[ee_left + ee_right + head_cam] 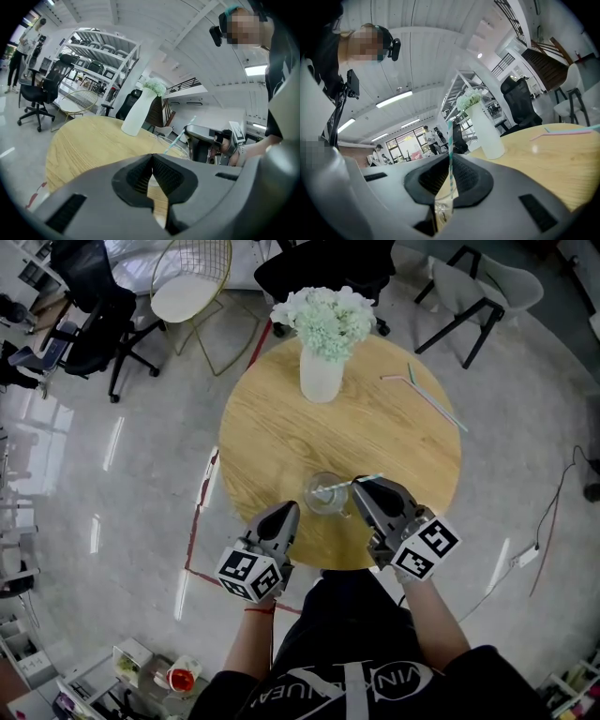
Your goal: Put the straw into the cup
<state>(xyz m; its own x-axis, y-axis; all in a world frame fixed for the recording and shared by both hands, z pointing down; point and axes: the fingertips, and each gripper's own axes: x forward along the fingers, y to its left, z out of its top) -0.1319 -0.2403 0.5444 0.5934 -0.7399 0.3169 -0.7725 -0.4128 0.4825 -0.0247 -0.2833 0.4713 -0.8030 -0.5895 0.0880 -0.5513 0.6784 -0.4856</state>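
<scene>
A clear glass cup (324, 499) stands near the front of the round wooden table (272, 427). My right gripper (359, 487) is shut on a teal-and-white striped straw (341, 487), just right of the cup. The straw slants down to the left, with its lower end at the cup's mouth. In the right gripper view the straw (450, 154) stands between the pads, above the cup (442, 208). My left gripper (289, 511) rests shut and holds nothing, at the table's near edge left of the cup. The left gripper view shows the straw (176, 138) and the right gripper (205, 136) beyond my left gripper's closed tips (151, 157).
A white vase of pale flowers (322, 371) stands at the table's far side. Two spare straws (427, 390) lie at the far right of the tabletop. Office chairs (94, 324) and a gold wire chair (192, 292) ring the table on the glossy floor.
</scene>
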